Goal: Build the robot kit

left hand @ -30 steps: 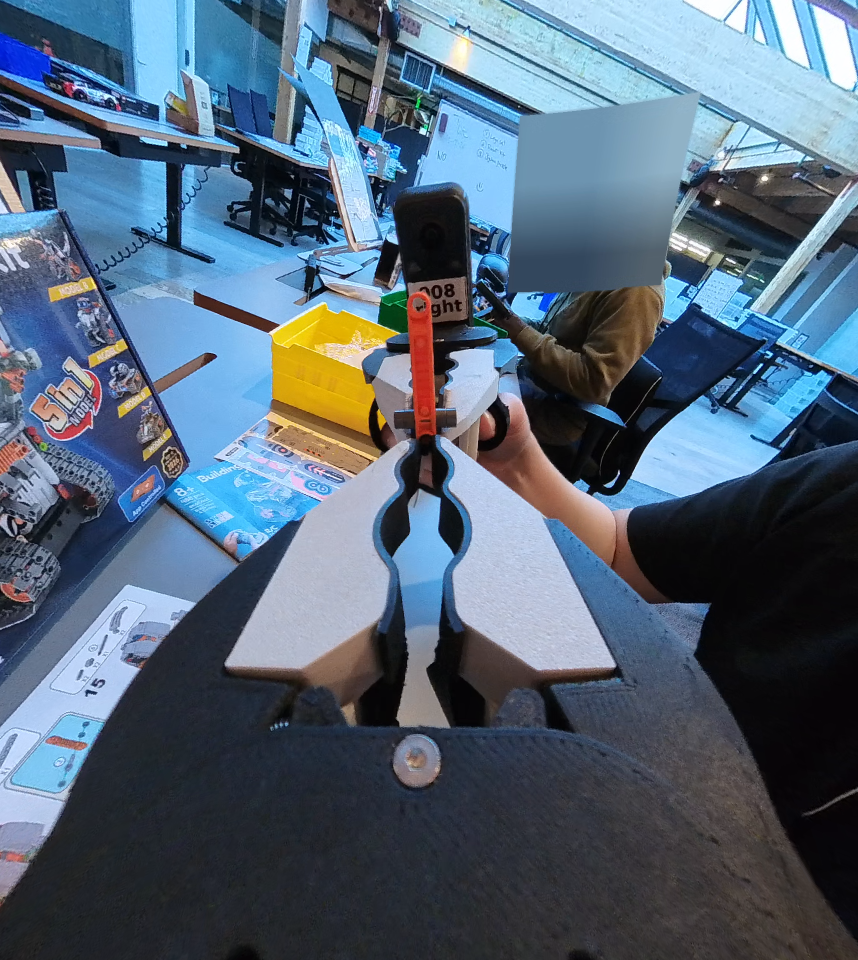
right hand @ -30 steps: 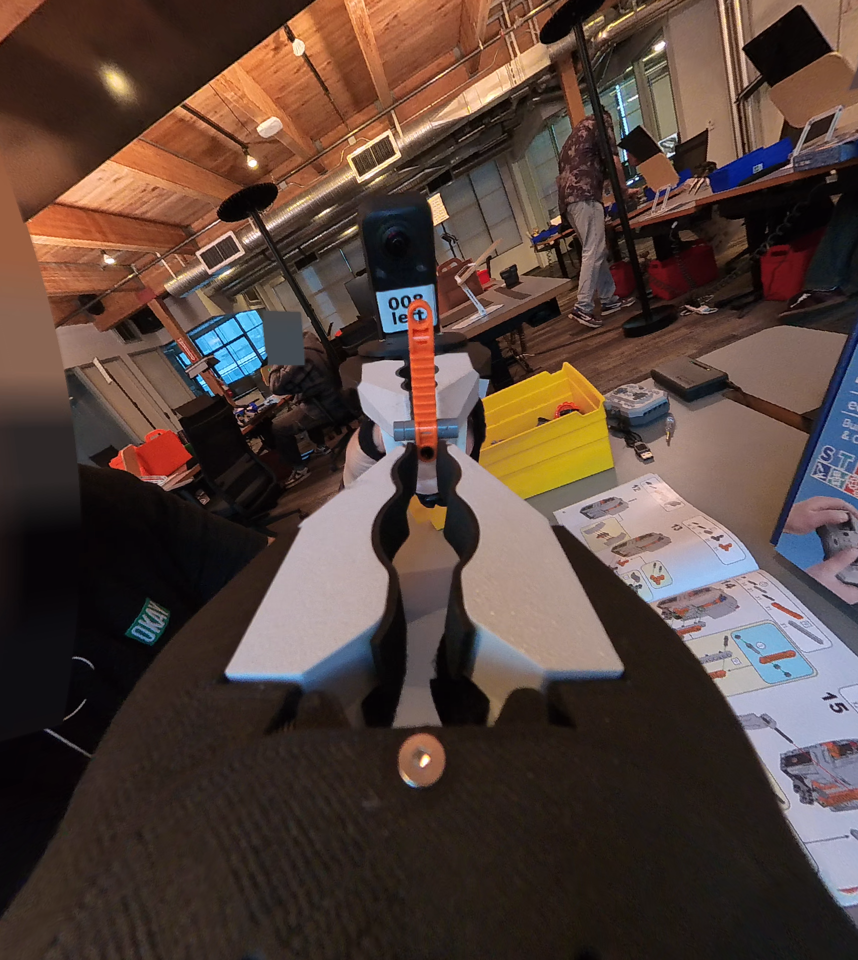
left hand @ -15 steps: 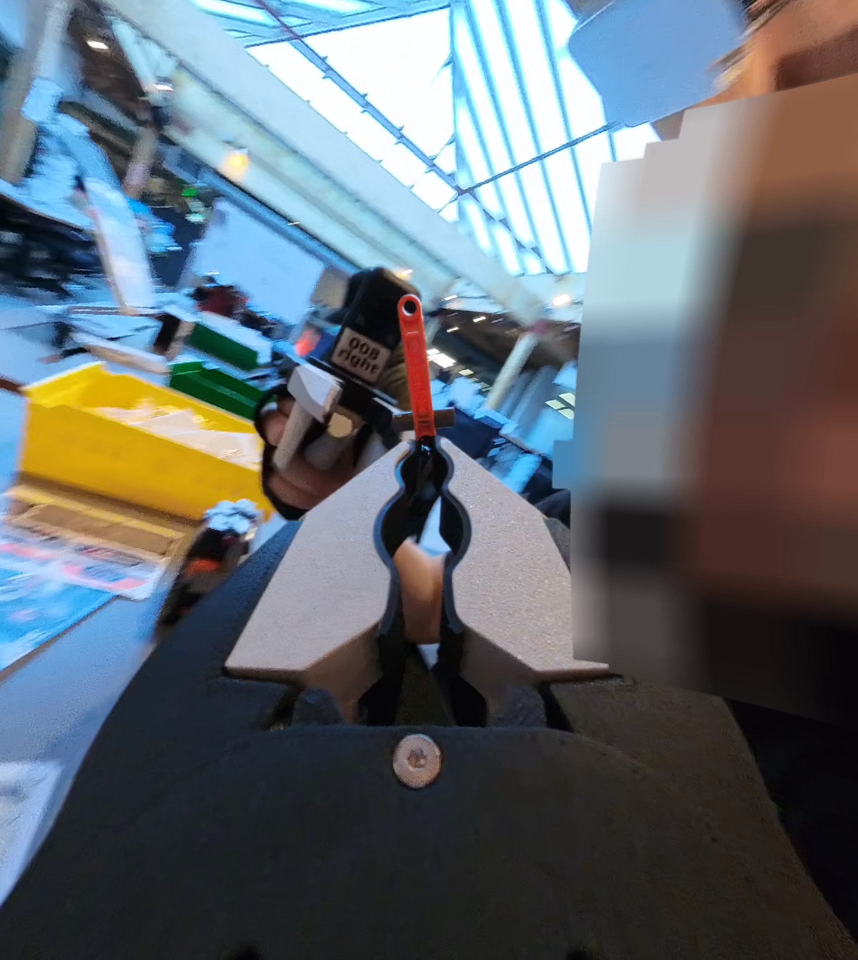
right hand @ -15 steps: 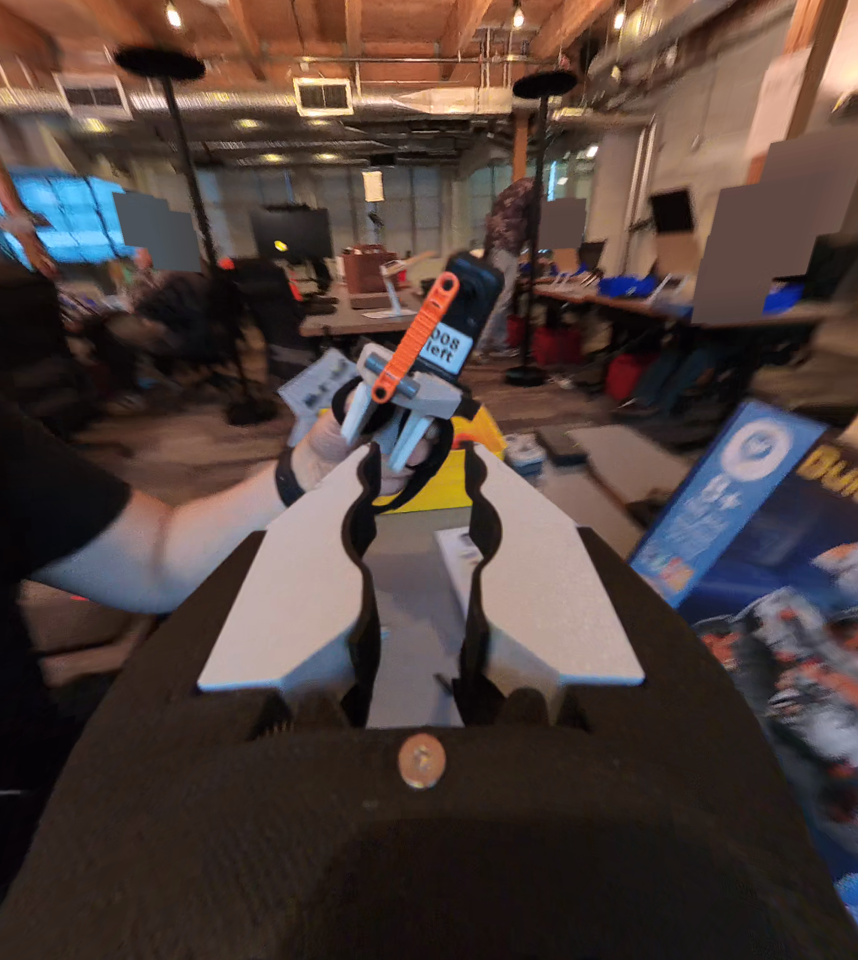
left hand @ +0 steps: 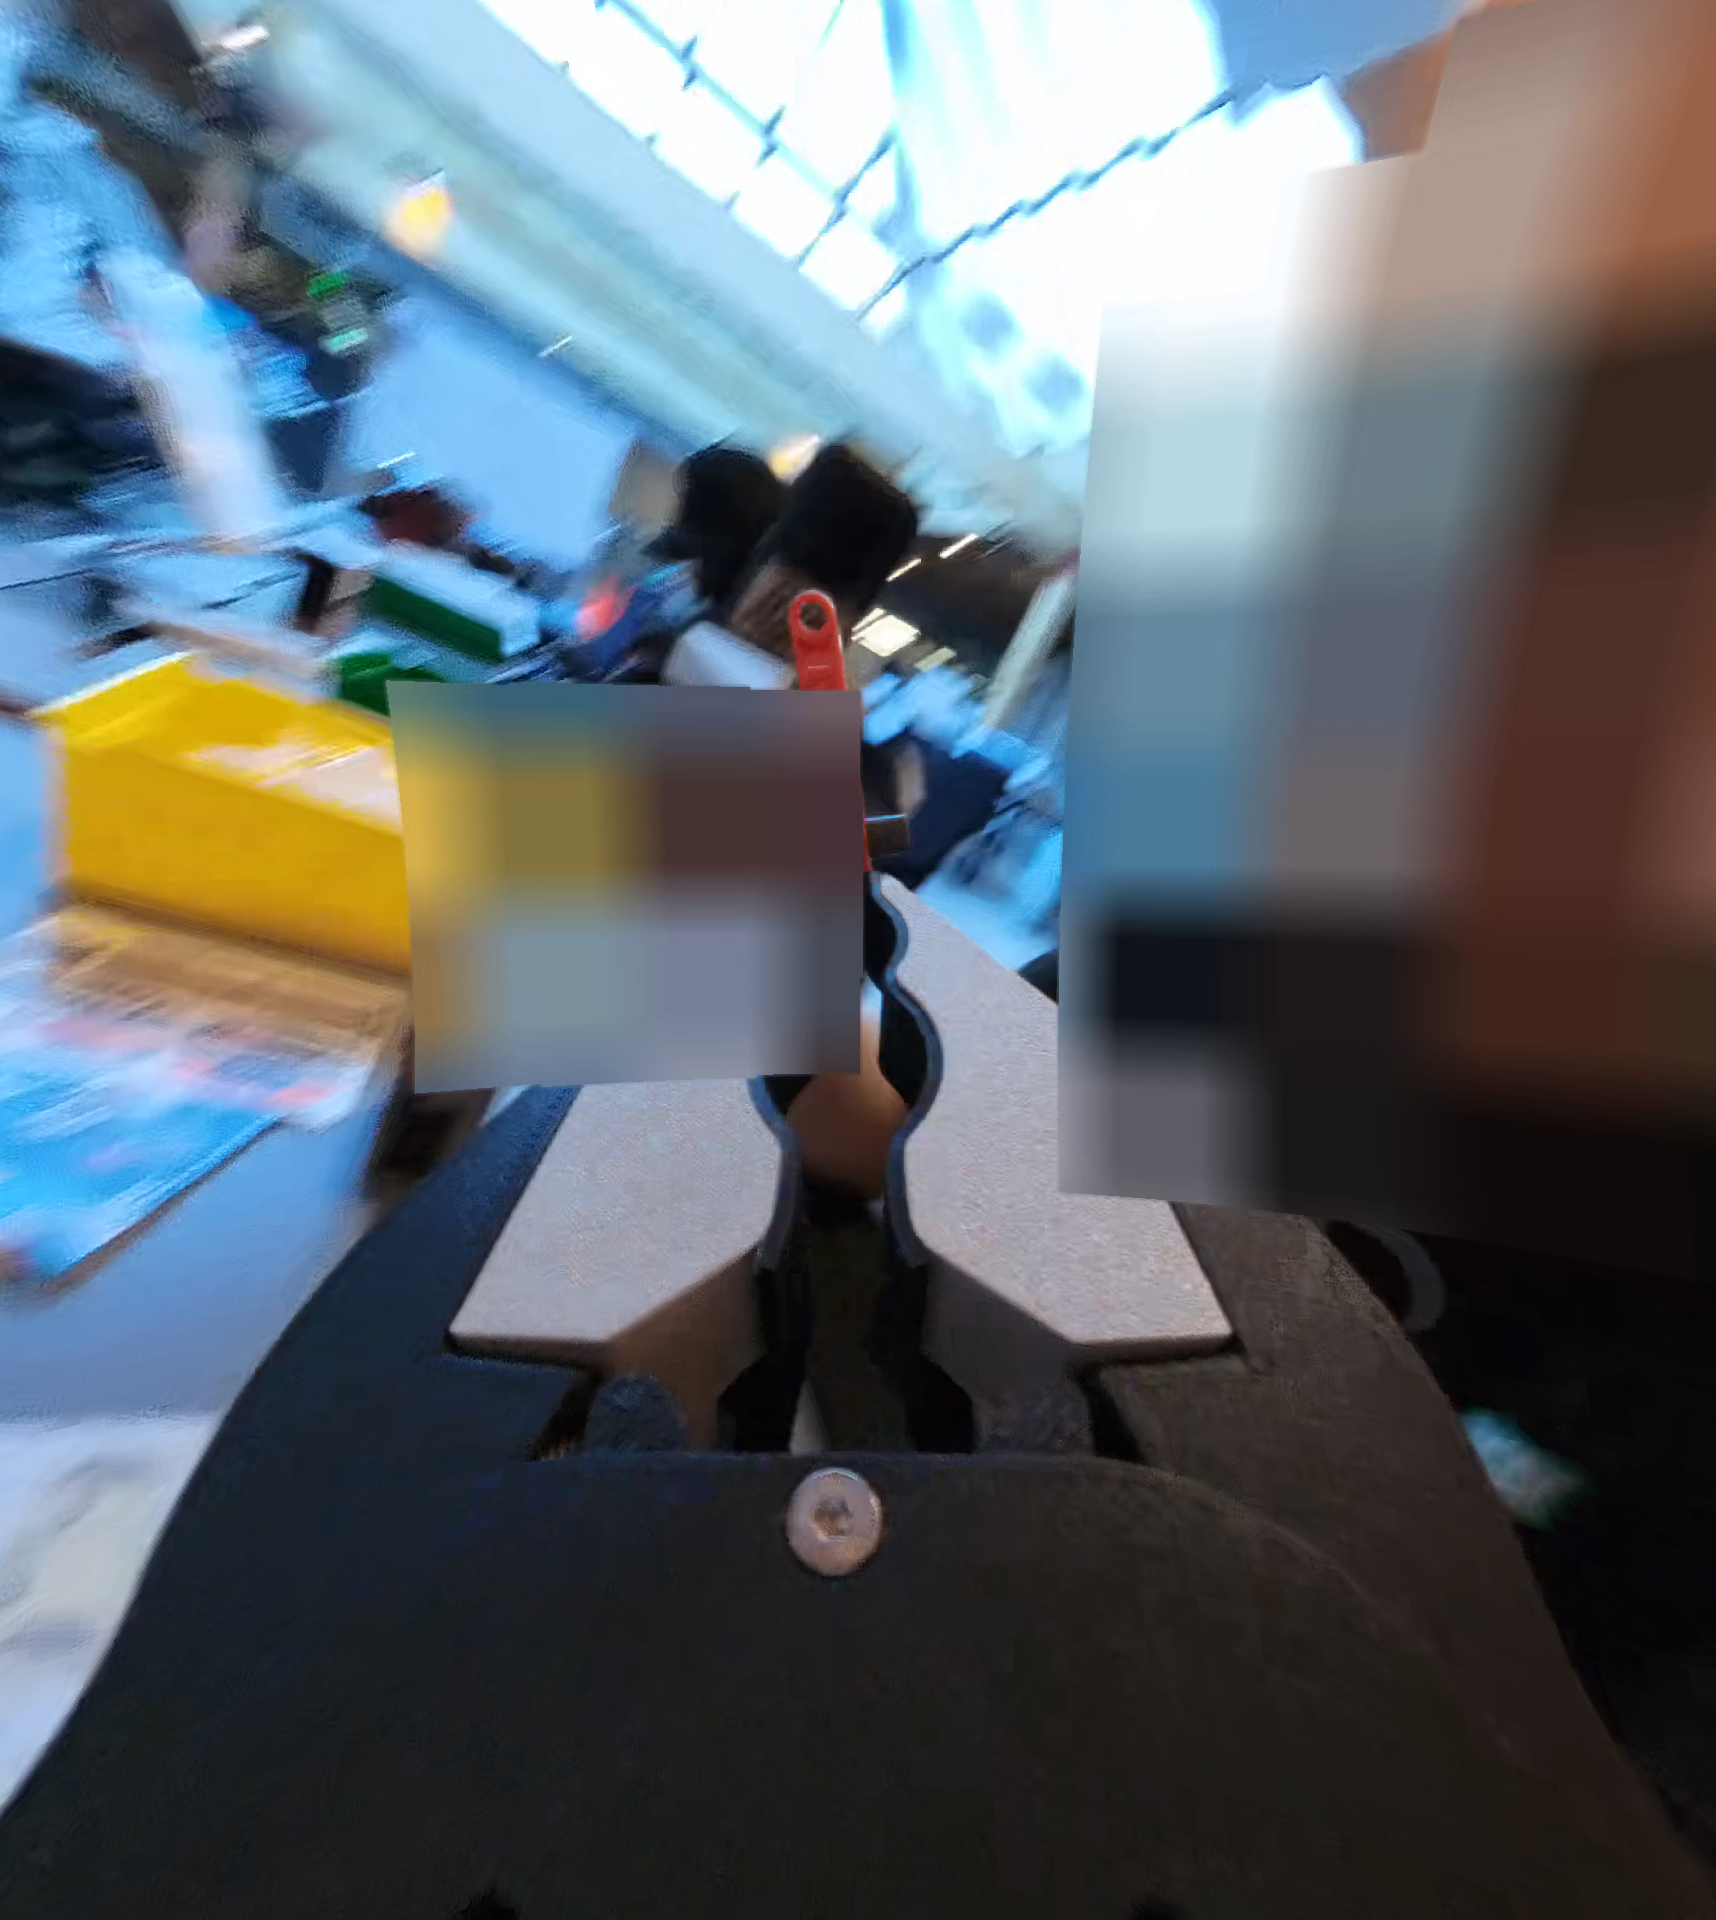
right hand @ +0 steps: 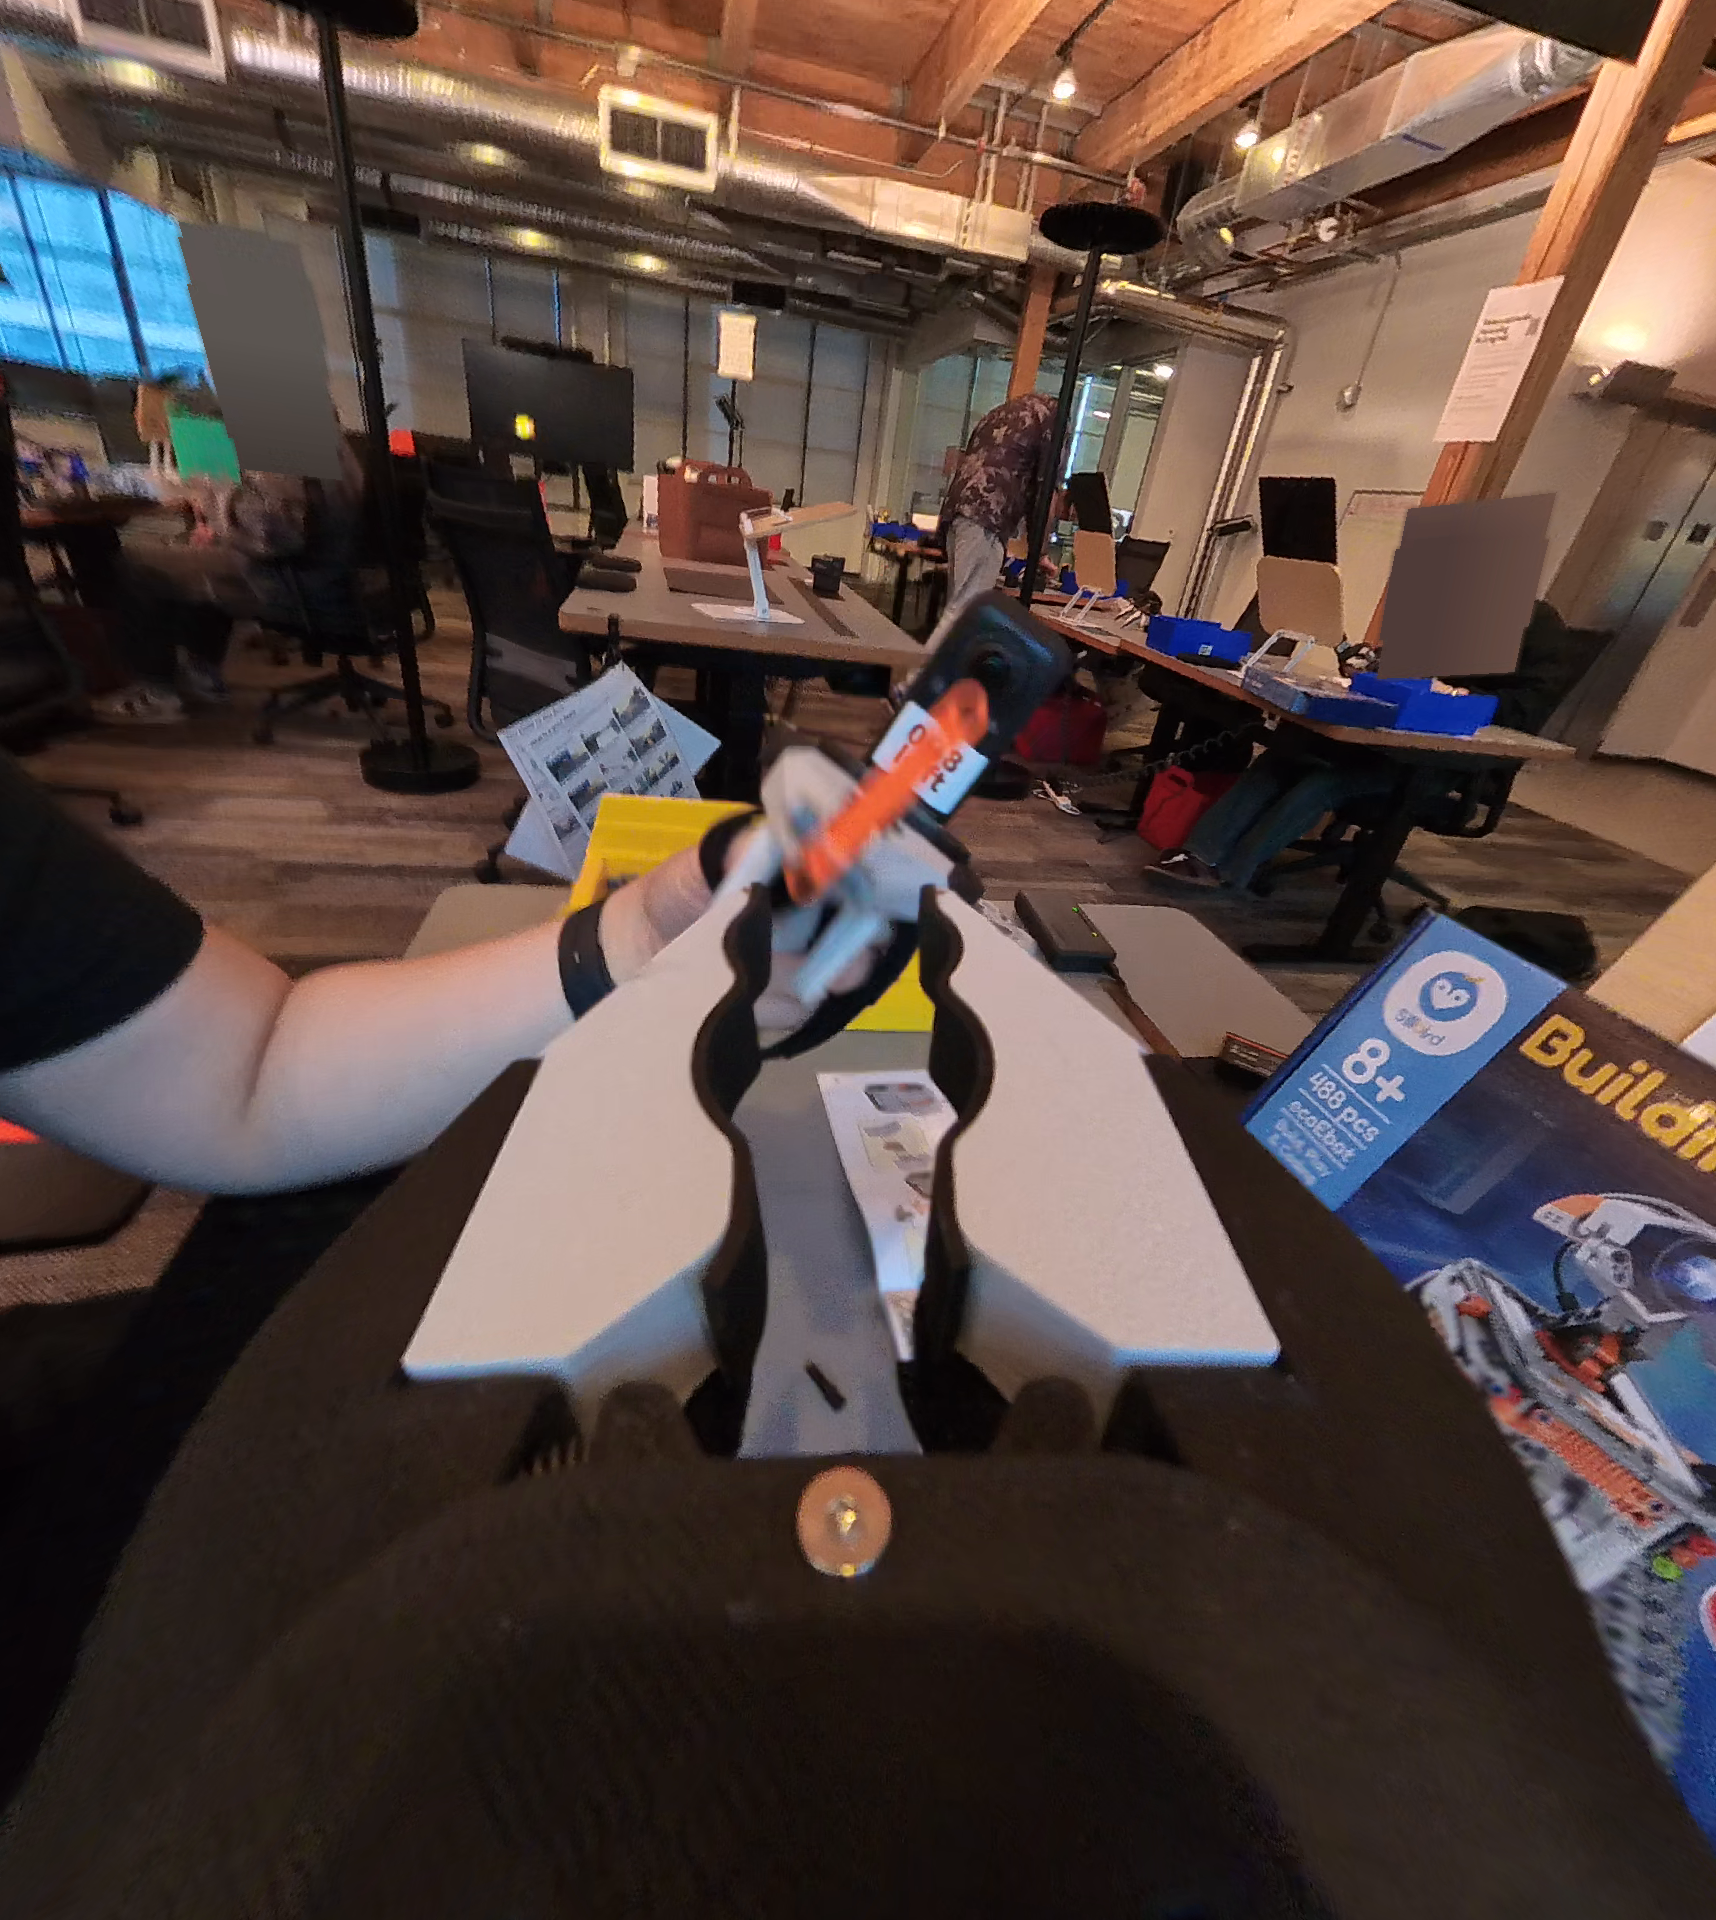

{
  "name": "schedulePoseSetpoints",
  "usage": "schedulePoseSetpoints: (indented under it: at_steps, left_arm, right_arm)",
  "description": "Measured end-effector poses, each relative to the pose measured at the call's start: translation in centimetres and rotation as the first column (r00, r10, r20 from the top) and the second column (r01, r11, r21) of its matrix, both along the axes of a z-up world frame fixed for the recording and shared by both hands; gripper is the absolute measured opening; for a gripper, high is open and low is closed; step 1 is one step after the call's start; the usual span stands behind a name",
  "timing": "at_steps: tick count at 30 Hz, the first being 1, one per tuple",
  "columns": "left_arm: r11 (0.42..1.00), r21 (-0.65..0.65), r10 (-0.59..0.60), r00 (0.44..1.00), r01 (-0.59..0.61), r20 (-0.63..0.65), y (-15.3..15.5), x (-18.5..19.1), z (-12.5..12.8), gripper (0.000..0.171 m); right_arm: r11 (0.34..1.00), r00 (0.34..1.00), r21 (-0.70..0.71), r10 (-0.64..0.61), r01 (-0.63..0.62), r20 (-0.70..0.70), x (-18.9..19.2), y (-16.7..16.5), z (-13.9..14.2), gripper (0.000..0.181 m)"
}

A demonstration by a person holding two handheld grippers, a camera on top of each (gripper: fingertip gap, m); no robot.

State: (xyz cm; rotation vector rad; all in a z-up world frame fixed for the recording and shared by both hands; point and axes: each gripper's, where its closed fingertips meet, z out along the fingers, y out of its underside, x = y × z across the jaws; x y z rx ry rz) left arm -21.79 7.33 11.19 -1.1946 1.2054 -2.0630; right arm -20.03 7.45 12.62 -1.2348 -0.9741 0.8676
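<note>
Your left tool (left hand: 873, 899) has its jaws drawn nearly together, and it seems to be clamped on the lower end of an orange beam (left hand: 812, 644). A blurred patch hides one finger, so the hold is a fair reading, not a certainty. The beam stands up from the tip, in the air above the desk (right hand: 802, 1195), and a small grey pin (left hand: 887, 831) crosses it low down.

Your right tool (right hand: 841, 909) is spread apart and empty, pointing at the left tool from near by.

The beam looks like a thin, stiff plastic strip with holes: light, smooth and likely to pivot if pinched on a narrow edge. Its flat faces, just off the pin, are the best place to hold it.

A yellow bin (left hand: 210, 821) stands behind. A blue kit box (right hand: 1560, 1195) with bold lettering and a robot picture lies to the right. A booklet (right hand: 885, 1132) lies under the right tool. The left tool's camera carries a white label.
</note>
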Motion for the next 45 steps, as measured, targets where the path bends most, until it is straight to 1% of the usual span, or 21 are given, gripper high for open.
schedulePoseSetpoints:
  at_steps: [1, 2, 4, 6, 7, 9, 12, 15, 17, 20, 21, 22, 23, 24, 26, 28, 29, 31, 33, 36, 45]
  left_arm:
    - [0.995, 0.073, 0.072, 0.995, -0.068, -0.065, 0.3, 0.6, -0.9, 0.001]
    - [0.987, 0.123, 0.121, 0.988, -0.108, -0.098, 0.5, 0.9, -1.3, 0.000]
    - [0.983, 0.149, 0.122, 0.988, -0.107, -0.095, -0.2, 0.9, -0.9, 0.000]
    - [0.979, 0.166, 0.138, 0.984, -0.118, -0.115, -0.2, 1.0, -1.0, 0.000]
    - [0.979, 0.170, 0.135, 0.984, -0.115, -0.114, -0.3, 1.0, -1.0, 0.000]
    - [0.982, 0.156, 0.129, 0.985, -0.111, -0.112, -0.3, 1.0, -0.9, 0.000]
    - [0.981, 0.155, 0.139, 0.982, -0.119, -0.130, 0.0, 1.2, -1.4, 0.000]
    - [0.981, 0.158, 0.139, 0.981, -0.117, -0.137, 0.0, 1.4, -1.6, 0.000]
    - [0.978, 0.168, 0.153, 0.976, -0.127, -0.152, 0.2, 1.6, -1.9, 0.001]
    - [0.972, 0.172, 0.185, 0.971, -0.158, -0.151, 0.8, 1.7, -2.1, 0.001]
    - [0.965, 0.179, 0.221, 0.961, -0.190, -0.166, 1.4, 1.6, -2.2, 0.022]
    - [0.951, 0.192, 0.278, 0.943, -0.243, -0.183, 2.4, 1.2, -2.1, 0.046]
    - [0.928, 0.209, 0.348, 0.919, -0.309, -0.185, 3.4, 0.4, -1.7, 0.057]
    - [0.890, 0.224, 0.437, 0.882, -0.397, -0.175, 4.8, -0.8, -1.2, 0.053]
    - [0.776, 0.249, 0.623, 0.767, -0.580, -0.154, 7.8, -4.0, -0.1, 0.038]
    - [0.663, 0.268, 0.743, 0.659, -0.699, -0.118, 9.6, -7.6, 1.1, 0.035]
    - [0.608, 0.277, 0.789, 0.605, -0.744, -0.106, 10.2, -9.4, 1.5, 0.035]
    - [0.512, 0.292, 0.855, 0.512, -0.808, -0.083, 11.0, -12.2, 2.3, 0.036]
    - [0.452, 0.294, 0.889, 0.454, -0.842, -0.066, 11.2, -14.1, 2.9, 0.036]
    - [0.435, 0.276, 0.898, 0.437, -0.857, -0.058, 11.3, -15.1, 3.2, 0.035]
    - [0.484, 0.290, 0.874, 0.472, -0.826, -0.115, 11.8, -13.4, 1.9, 0.035]
  right_arm:
    - [0.999, 0.999, -0.031, 0.007, -0.008, -0.041, 0.2, 0.0, 0.5, 0.026]
    - [0.997, 0.996, -0.070, 0.018, -0.024, -0.090, 0.3, 0.1, 0.9, 0.025]
    - [0.978, 0.986, -0.204, -0.003, -0.032, -0.168, 0.8, 1.0, 1.1, 0.026]
    - [0.944, 0.971, -0.311, 0.034, -0.108, -0.236, 1.0, 1.3, 1.0, 0.030]
    - [0.925, 0.966, -0.352, 0.055, -0.144, -0.251, 0.9, 1.3, 0.7, 0.031]
    - [0.900, 0.968, -0.409, 0.051, -0.152, -0.247, 0.5, 1.8, -0.1, 0.032]
    - [0.884, 0.967, -0.435, 0.065, -0.170, -0.245, -0.2, 1.8, -0.8, 0.025]
    - [0.866, 0.971, -0.465, 0.083, -0.182, -0.225, -0.8, 1.7, -1.4, 0.023]
    - [0.876, 0.972, -0.448, 0.088, -0.179, -0.216, -0.8, 1.6, -1.5, 0.005]
    - [0.911, 0.984, -0.396, 0.047, -0.112, -0.172, -0.7, 1.9, -1.6, 0.005]
    - [0.917, 0.989, -0.390, 0.026, -0.082, -0.148, -0.5, 2.1, -1.8, 0.005]
    - [0.926, 0.991, -0.376, -0.007, -0.043, -0.130, 0.0, 2.5, -1.8, 0.005]
    - [0.935, 0.993, -0.353, -0.056, 0.014, -0.109, 0.8, 3.0, -1.6, 0.006]
    - [0.943, 0.989, -0.320, -0.125, 0.093, -0.079, 2.0, 3.6, -1.5, 0.005]
    - [0.931, 0.958, -0.233, -0.287, 0.280, 0.008, 5.2, 5.0, -1.4, 0.006]
    - [0.878, 0.898, -0.189, -0.435, 0.440, 0.069, 8.9, 6.6, -1.8, 0.005]
    - [0.858, 0.879, -0.192, -0.471, 0.477, 0.075, 10.2, 7.0, -2.0, 0.005]
    - [0.852, 0.878, -0.225, -0.476, 0.473, 0.041, 11.5, 7.1, -1.7, 0.005]
    - [0.855, 0.882, -0.240, -0.472, 0.460, 0.013, 12.0, 6.9, -1.2, 0.005]
    - [0.845, 0.875, -0.235, -0.482, 0.480, 0.050, 12.1, 7.0, -1.7, 0.005]
    - [0.844, 0.893, -0.297, -0.440, 0.446, 0.091, 10.9, 7.8, -3.7, 0.006]
